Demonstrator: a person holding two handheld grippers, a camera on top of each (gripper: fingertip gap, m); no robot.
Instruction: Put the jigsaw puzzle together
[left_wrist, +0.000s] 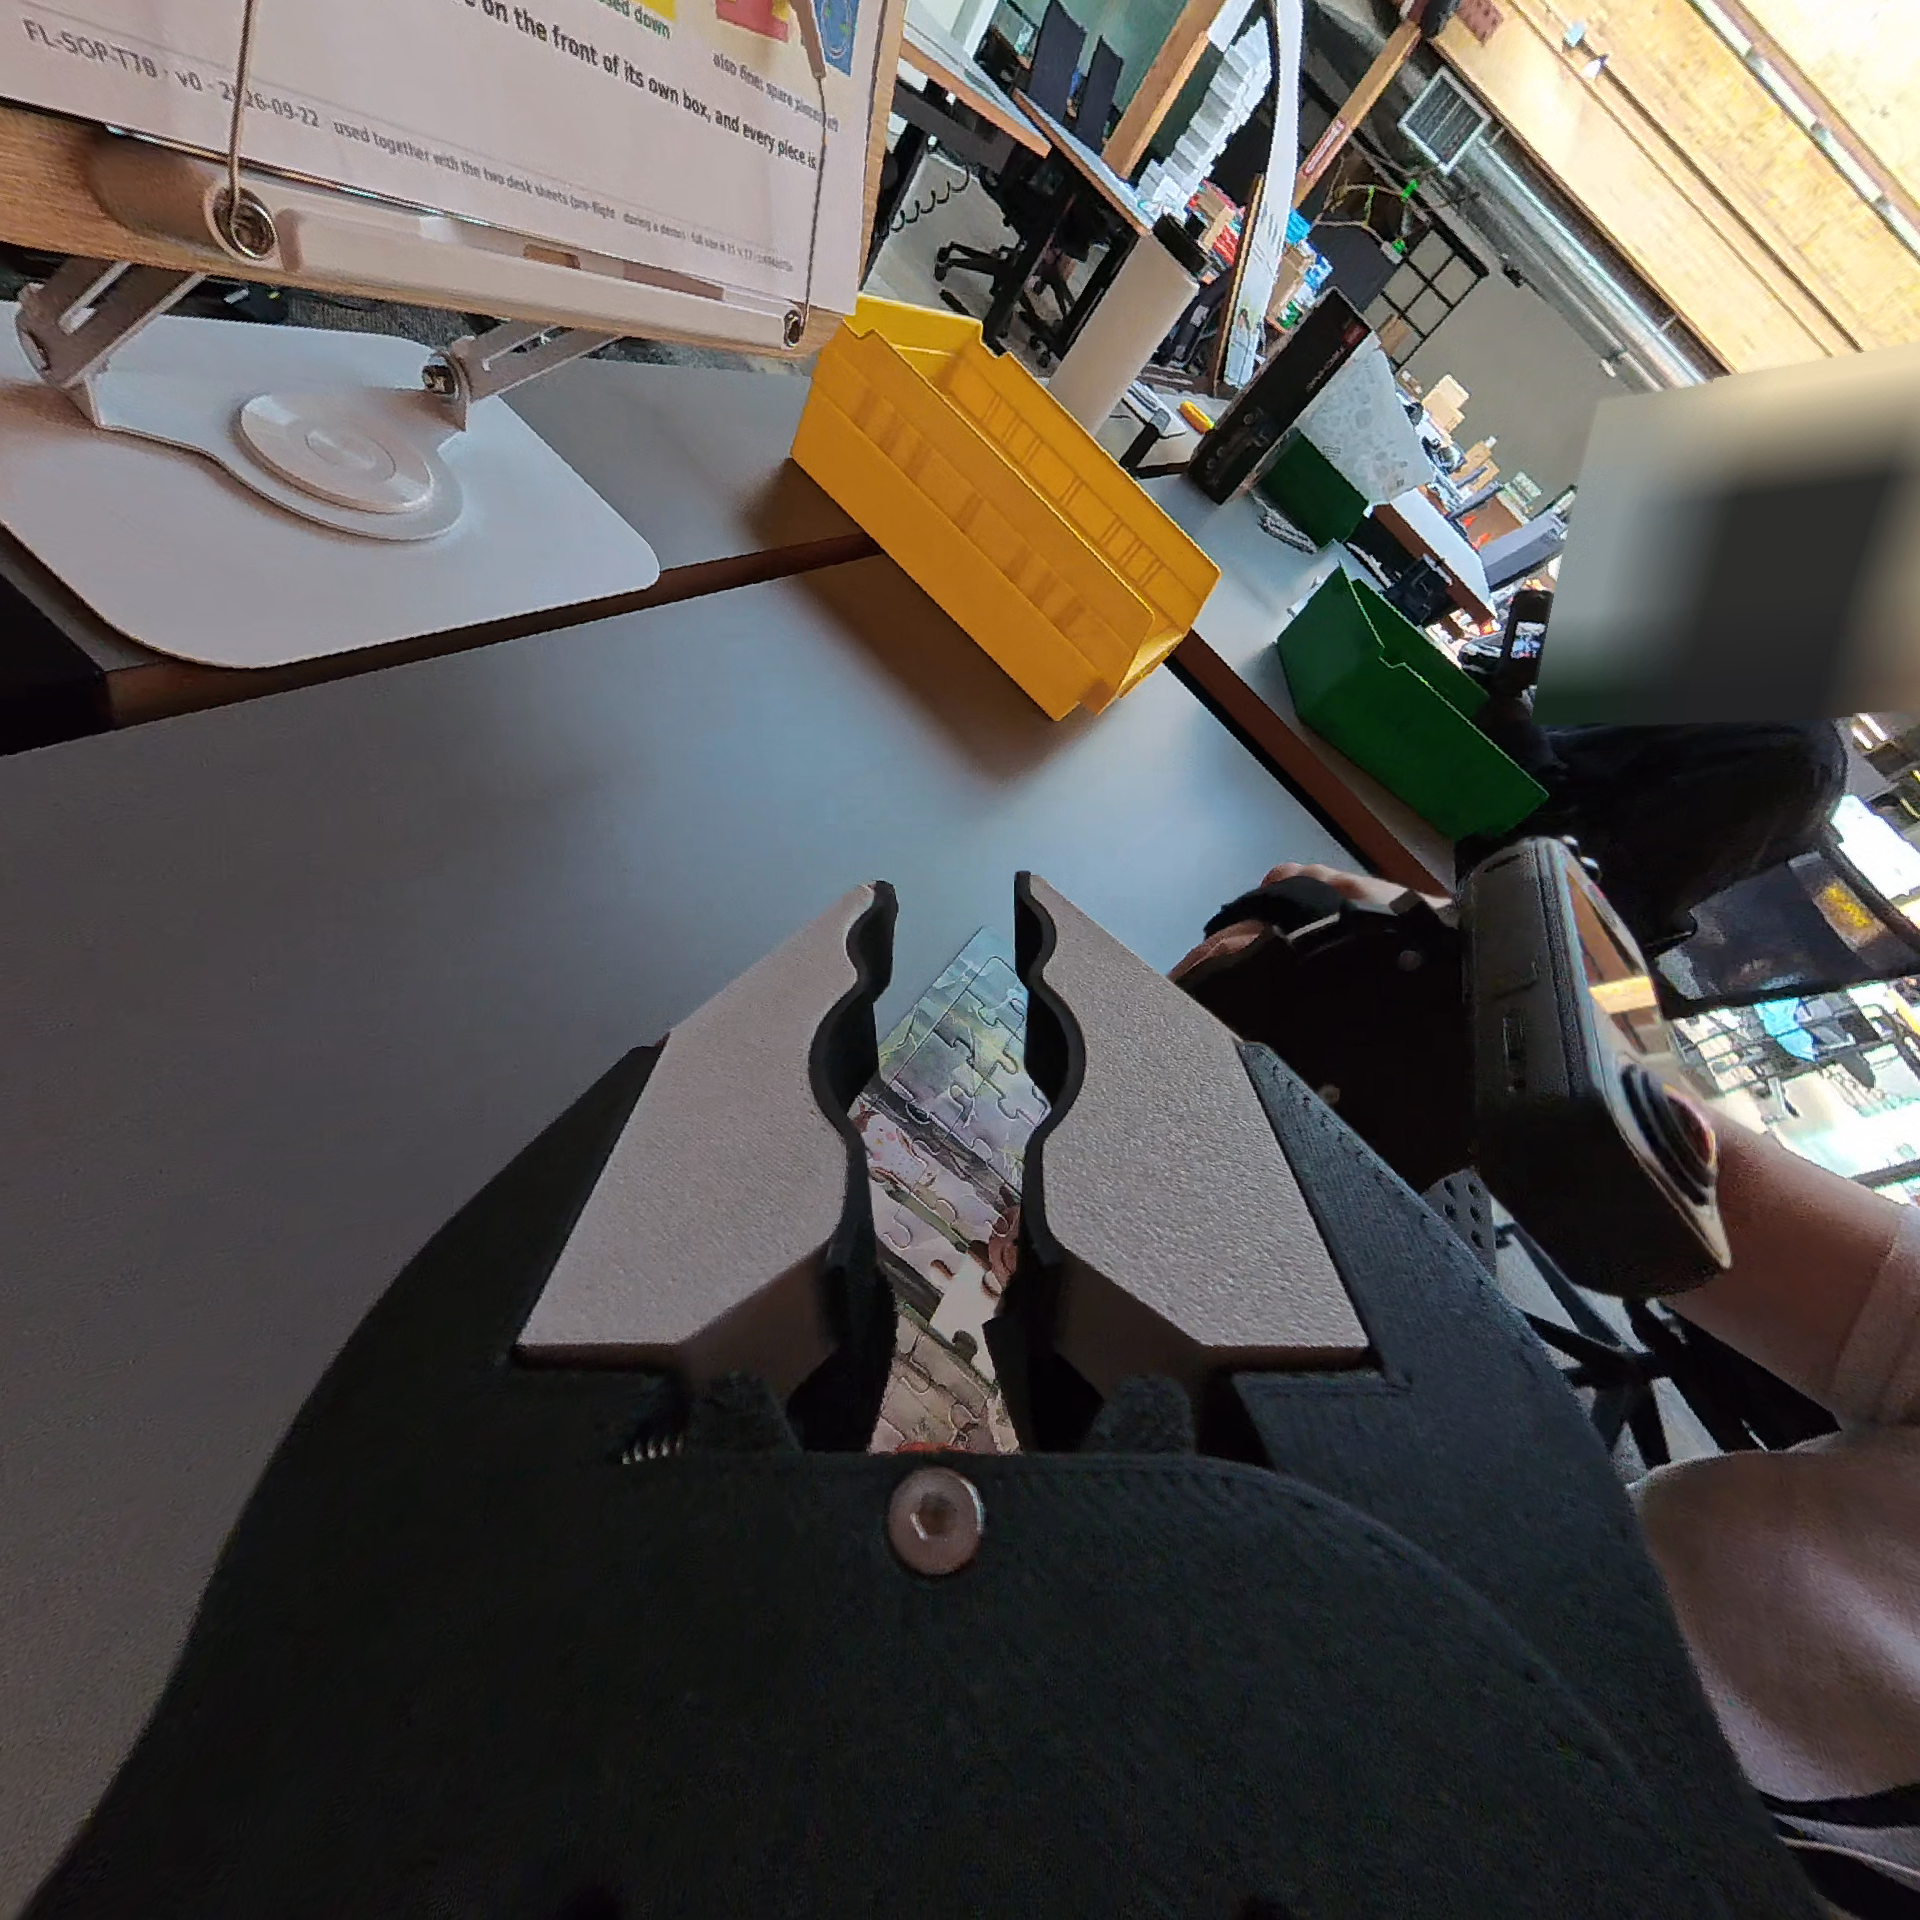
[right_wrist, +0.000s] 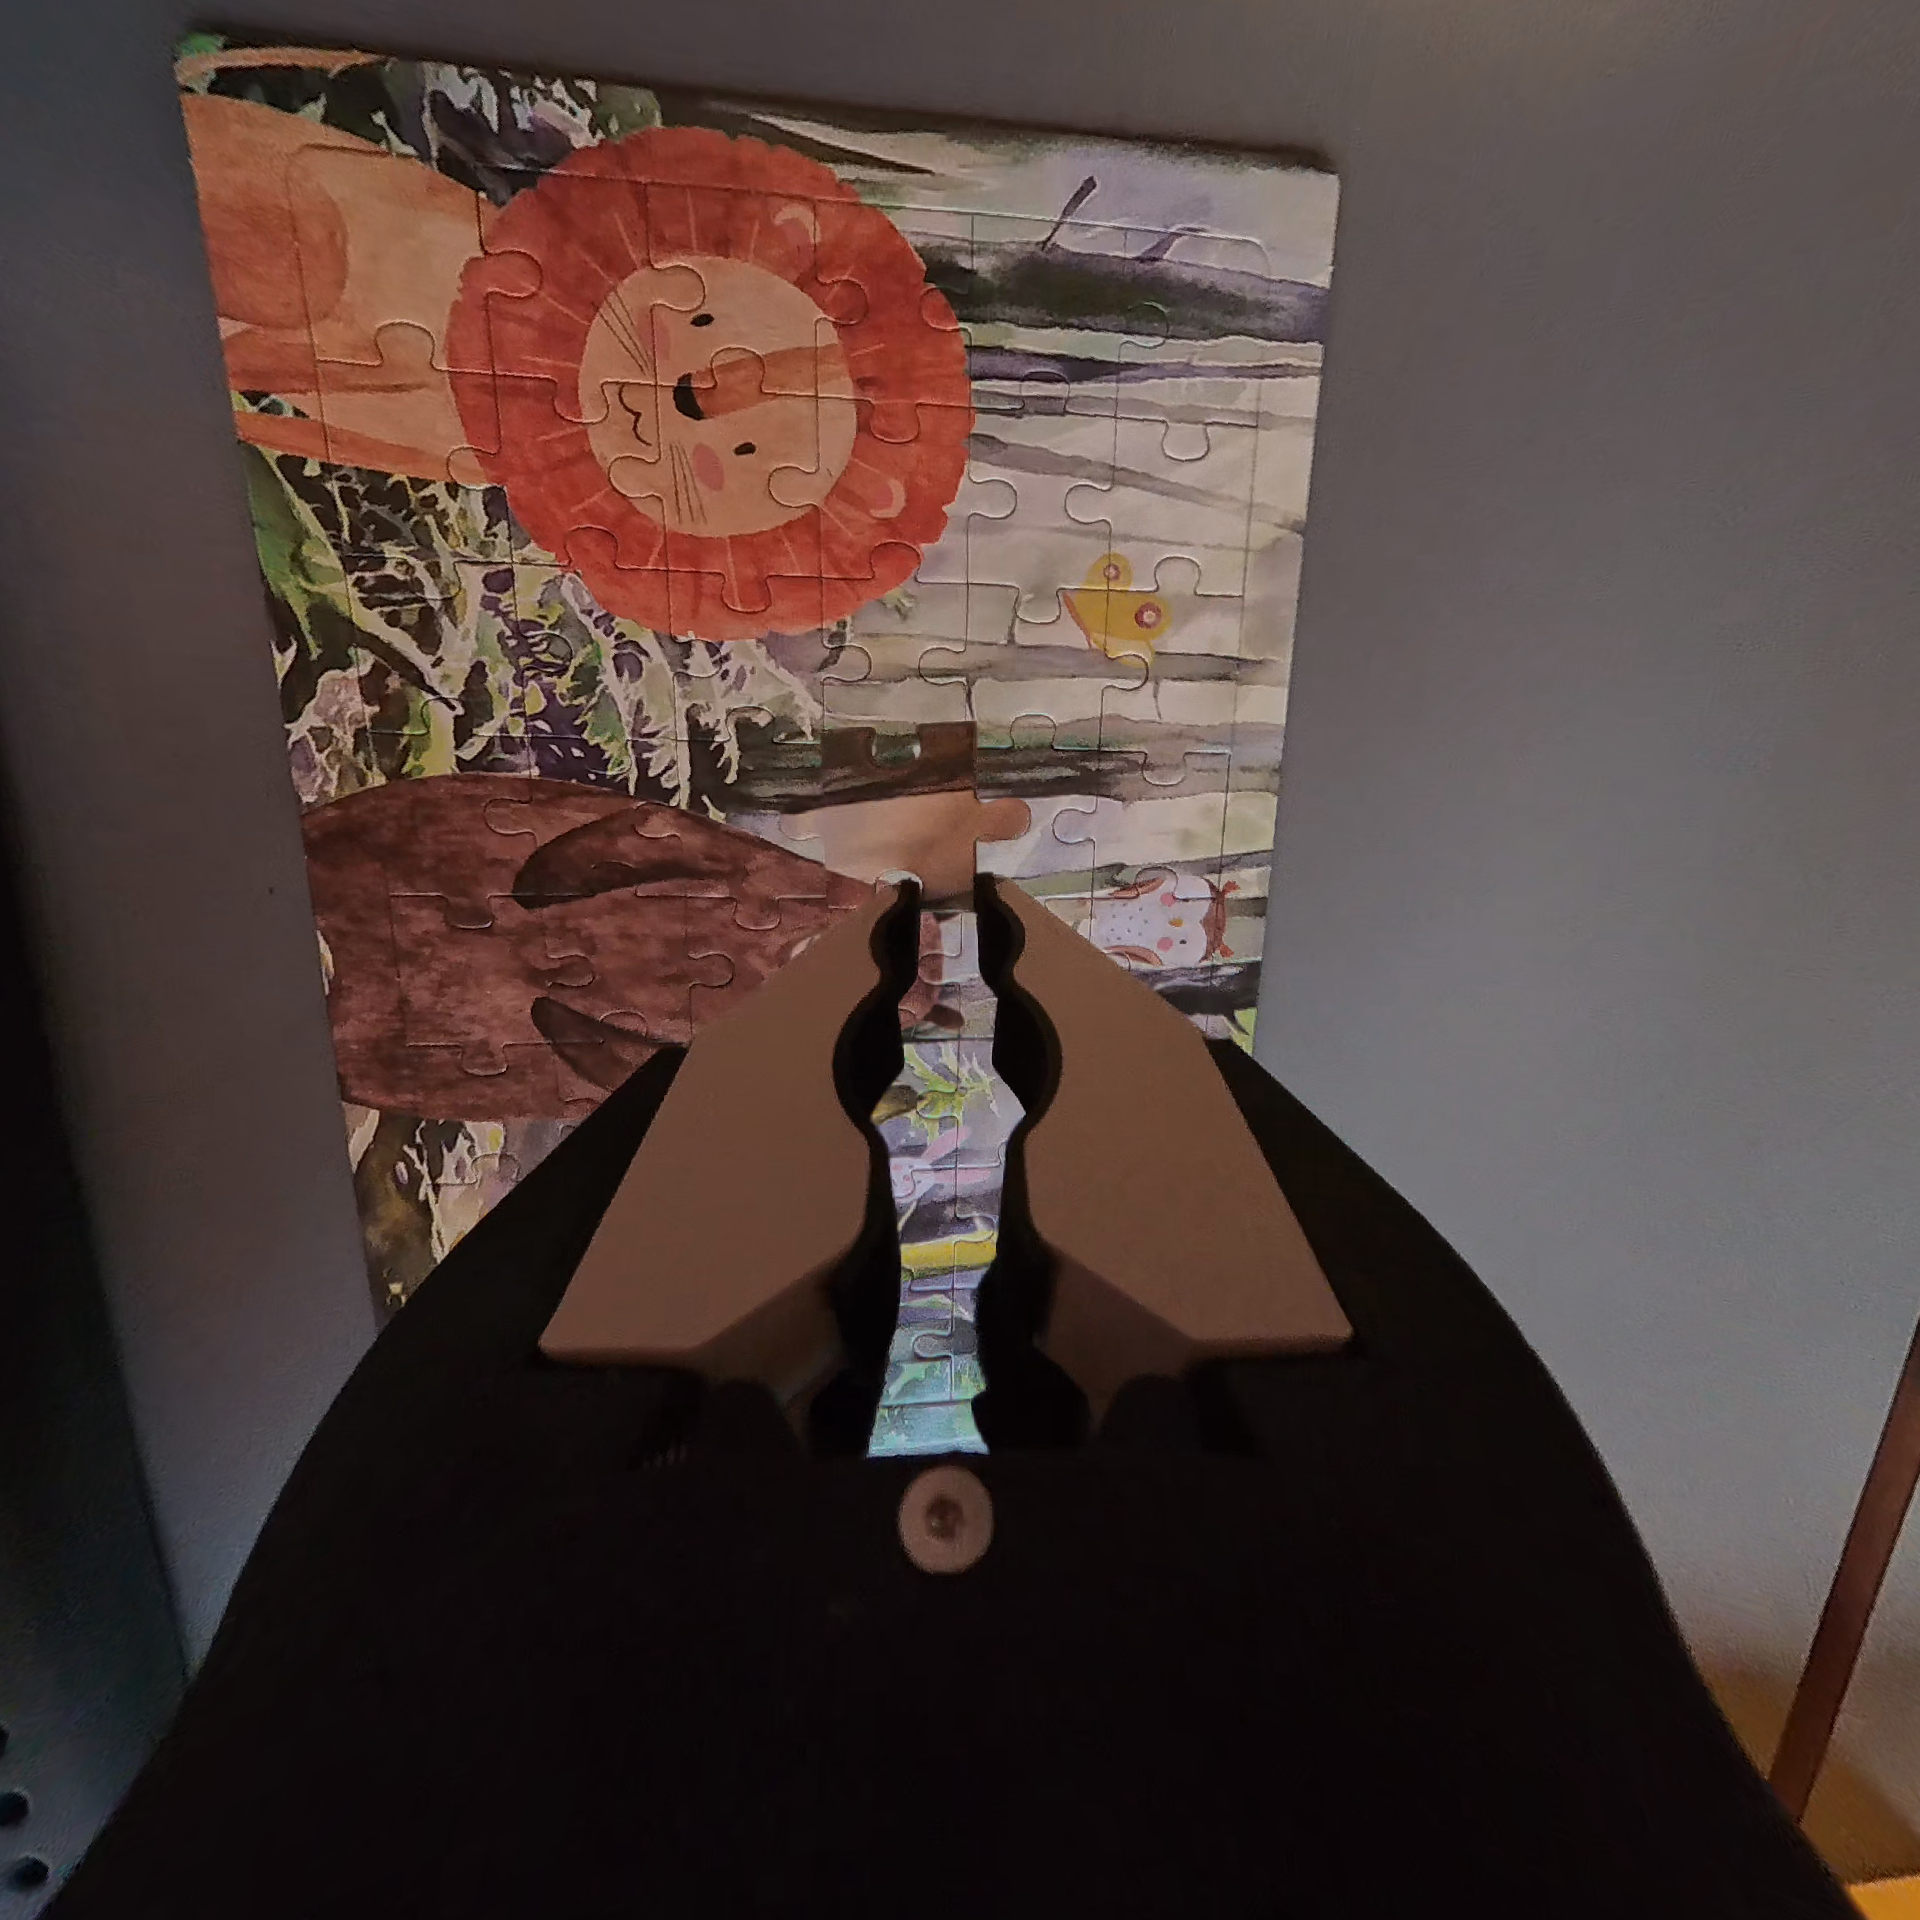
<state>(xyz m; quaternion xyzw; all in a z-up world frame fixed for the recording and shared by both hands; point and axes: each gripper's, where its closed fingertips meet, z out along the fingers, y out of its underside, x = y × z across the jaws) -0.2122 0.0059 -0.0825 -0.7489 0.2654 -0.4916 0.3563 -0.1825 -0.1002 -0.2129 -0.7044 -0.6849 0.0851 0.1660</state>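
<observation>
Puzzle is lying flat on the grey table, nearly complete. Right claw is hovering, narrowly parted and empty, at one lifted piece, probably to press it flush. Left claw is waiting above, also narrow and empty.

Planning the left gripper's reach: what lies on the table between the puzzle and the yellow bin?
Nothing: in the left wrist view only bare grey table lies between the puzzle, seen between the left gripper's fingers, and the yellow bin.
</observation>
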